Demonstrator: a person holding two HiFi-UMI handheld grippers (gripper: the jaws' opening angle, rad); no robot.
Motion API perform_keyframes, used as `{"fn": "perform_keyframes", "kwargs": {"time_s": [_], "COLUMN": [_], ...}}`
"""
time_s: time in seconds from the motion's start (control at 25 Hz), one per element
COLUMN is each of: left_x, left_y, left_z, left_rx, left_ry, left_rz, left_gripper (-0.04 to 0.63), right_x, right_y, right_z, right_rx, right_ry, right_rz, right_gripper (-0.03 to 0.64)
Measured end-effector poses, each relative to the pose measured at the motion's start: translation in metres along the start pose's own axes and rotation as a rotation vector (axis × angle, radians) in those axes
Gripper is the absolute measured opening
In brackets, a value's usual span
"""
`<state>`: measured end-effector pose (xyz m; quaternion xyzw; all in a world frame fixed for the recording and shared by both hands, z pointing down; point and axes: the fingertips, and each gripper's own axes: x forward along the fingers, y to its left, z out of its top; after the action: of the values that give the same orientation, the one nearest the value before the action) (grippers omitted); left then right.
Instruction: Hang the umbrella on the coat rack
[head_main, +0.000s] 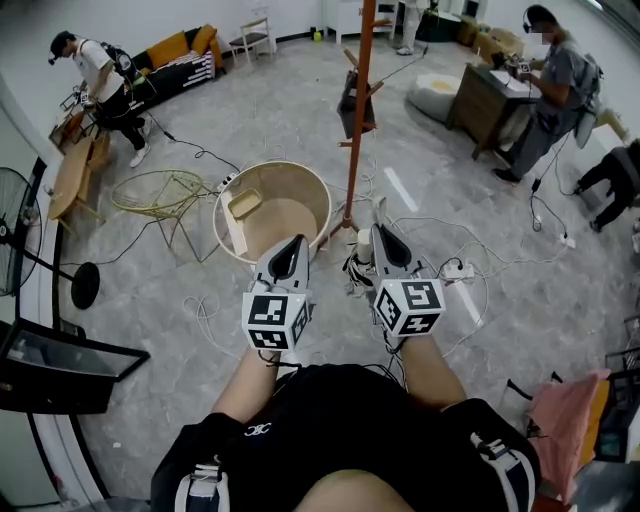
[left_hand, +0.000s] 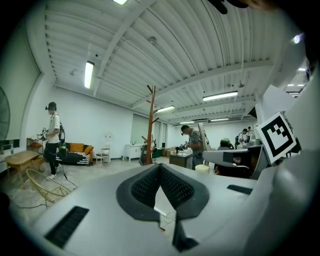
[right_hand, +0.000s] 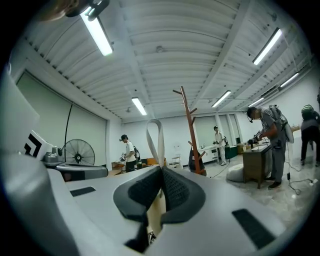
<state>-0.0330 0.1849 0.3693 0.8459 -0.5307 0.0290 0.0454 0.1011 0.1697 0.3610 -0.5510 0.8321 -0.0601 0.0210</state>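
We hold 2 grippers low, on the near side of the coat rack (head_main: 358, 130), whose orange pole rises from the grey floor (head_main: 520, 300) just beyond their tips.

The right gripper (head_main: 385, 235) sits closest to the coat rack's foot. In its own view its jaws are pressed together on the umbrella's pale strap loop (right_hand: 154, 137), which stands up above the dark pads (right_hand: 175, 192). The cream umbrella (right_hand: 156, 210) shows in the slot below them. From the head view the umbrella (head_main: 364, 245) appears as a pale stub against that gripper's inner side, short of the coat rack and not touching it.

The left gripper (head_main: 292, 243) is on the other side of the umbrella from the right one, a little further from the coat rack. Its pads (left_hand: 142, 187) meet at the tip with nothing between them.

A dark bag (head_main: 355, 100) hangs on the coat rack's pegs. Left of the coat rack's foot stands a round wooden tub (head_main: 300, 175); further left, a yellow wire chair (head_main: 160, 190). White cables (head_main: 470, 275) trail on the floor to the right of the coat rack. Well beyond it on the right a person (head_main: 550, 85) stands at a brown desk (head_main: 480, 100).
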Motion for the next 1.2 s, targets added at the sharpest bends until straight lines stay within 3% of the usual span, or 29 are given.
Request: {"fn": "perform_keyframes", "kwargs": {"time_s": [0.52,0.84,1.2], "left_x": [0.062,0.11,0.223], "left_y": [0.07,0.115,0.157], "left_z": [0.002,-0.014,-0.005], "left_rx": [0.018,0.006,0.011], "left_ry": [0.004,0.03,0.053], "left_rz": [-0.099,-0.084,-0.055], "left_gripper": [0.018,0.018,0.018], "right_x": [0.087,0.156,0.267], "right_y": [-0.007,-0.021,-0.071], "right_z": [-0.006,-0.021,-0.038], "right_rx": [-0.001,-0.015,-0.026], "right_ry": [0.005,0.032,0.102], "right_rz": [-0.112,-0.116,-0.071], "right_gripper": [0.018,0.018,0.018]}}
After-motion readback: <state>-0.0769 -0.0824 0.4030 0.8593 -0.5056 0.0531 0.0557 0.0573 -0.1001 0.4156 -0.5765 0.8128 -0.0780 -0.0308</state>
